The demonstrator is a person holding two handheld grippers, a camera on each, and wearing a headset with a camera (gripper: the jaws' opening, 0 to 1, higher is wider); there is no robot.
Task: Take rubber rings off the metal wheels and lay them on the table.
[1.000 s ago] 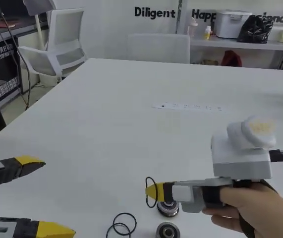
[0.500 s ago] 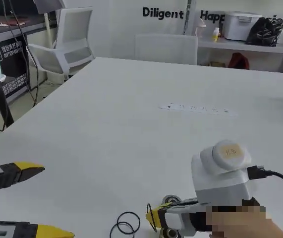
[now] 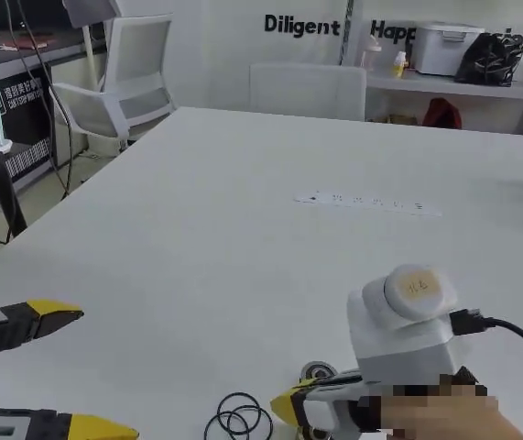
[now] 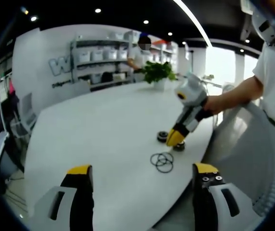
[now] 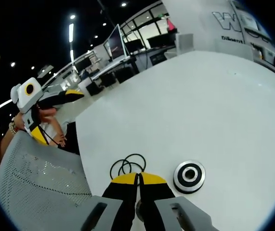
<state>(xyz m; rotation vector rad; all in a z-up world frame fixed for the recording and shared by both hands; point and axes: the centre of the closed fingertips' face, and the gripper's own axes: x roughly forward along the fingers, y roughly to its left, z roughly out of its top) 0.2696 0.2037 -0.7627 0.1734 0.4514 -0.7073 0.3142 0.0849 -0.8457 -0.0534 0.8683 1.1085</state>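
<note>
Several thin black rubber rings point(image 3: 239, 418) lie overlapping near the table's front edge, also seen as the rings point(image 5: 126, 166). My right gripper point(image 3: 285, 403) is low over the table, its yellow tips shut at the edge of that pile point(image 5: 138, 179). They seem to pinch one ring that rests on the others. A metal wheel point(image 5: 189, 176) lies flat just right of the tips, the same wheel point(image 3: 319, 371). In the left gripper view two wheels point(image 4: 163, 136) sit beside the right gripper point(image 4: 175, 139). My left gripper point(image 3: 76, 371) hovers open and holds nothing point(image 4: 142, 172).
The white table point(image 3: 243, 229) stretches far ahead, with a small flat strip point(image 3: 366, 201) near its middle. White chairs point(image 3: 124, 64) stand at the far left corner. A mesh chair back point(image 5: 36, 187) is close to the table's near edge.
The right gripper has come down from holding a ring upright above the wheels to the table, and that ring now lies against the pile. The left gripper has stayed put.
</note>
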